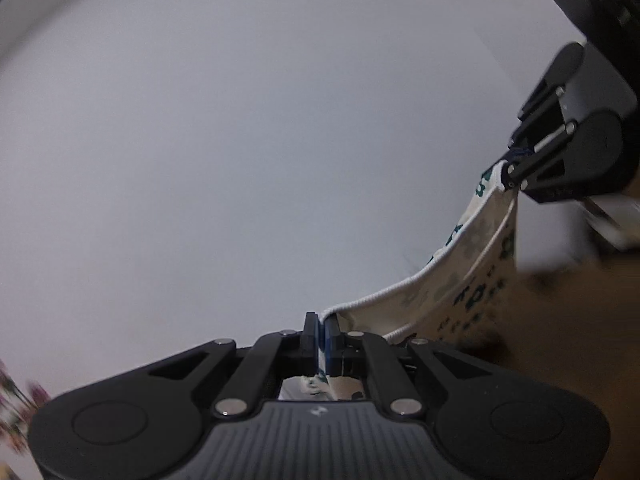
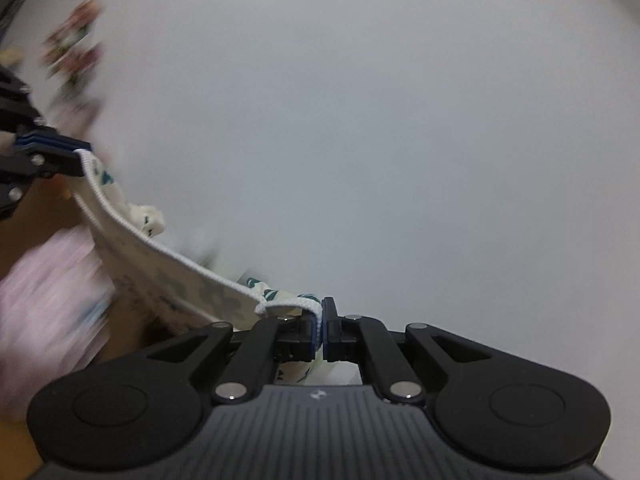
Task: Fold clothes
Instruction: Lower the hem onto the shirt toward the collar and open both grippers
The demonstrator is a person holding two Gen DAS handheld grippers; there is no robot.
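Cream cotton garment with a dark-green printed pattern and a white ribbed hem (image 1: 476, 264) hung in the air between the two grippers, its ribbed edge sagging in a shallow curve from one clamp to the other while the rest of the cloth draped below toward a brown wooden surface (image 1: 568, 320). The left gripper (image 1: 322, 344) had its blue-padded jaws pressed together on one end of the ribbed hem, and the right gripper (image 2: 322, 328) was likewise clamped tight on the other end, a small fold of cloth bunched just beside its pads. Judging by the drape, the fabric would handle as light, soft and limp, with no stiffness of its own, so it would sag and twist wherever unsupported; the ribbed band looked the firmest and least slippery place to hold, and a grip at its two ends, as here, seemed best for keeping the piece spread. Thin cloth like this could slip from narrow pads if tugged hard. By count, one patterned garment was held and two grippers were in view, each also visible at the edge of the other's camera. A blurred pale-pink cloth heap (image 2: 48, 304) lay on the wooden surface near its left edge in the right wrist view; whether it was one piece or several could not be told. A plain white wall (image 1: 240, 140) filled the background.
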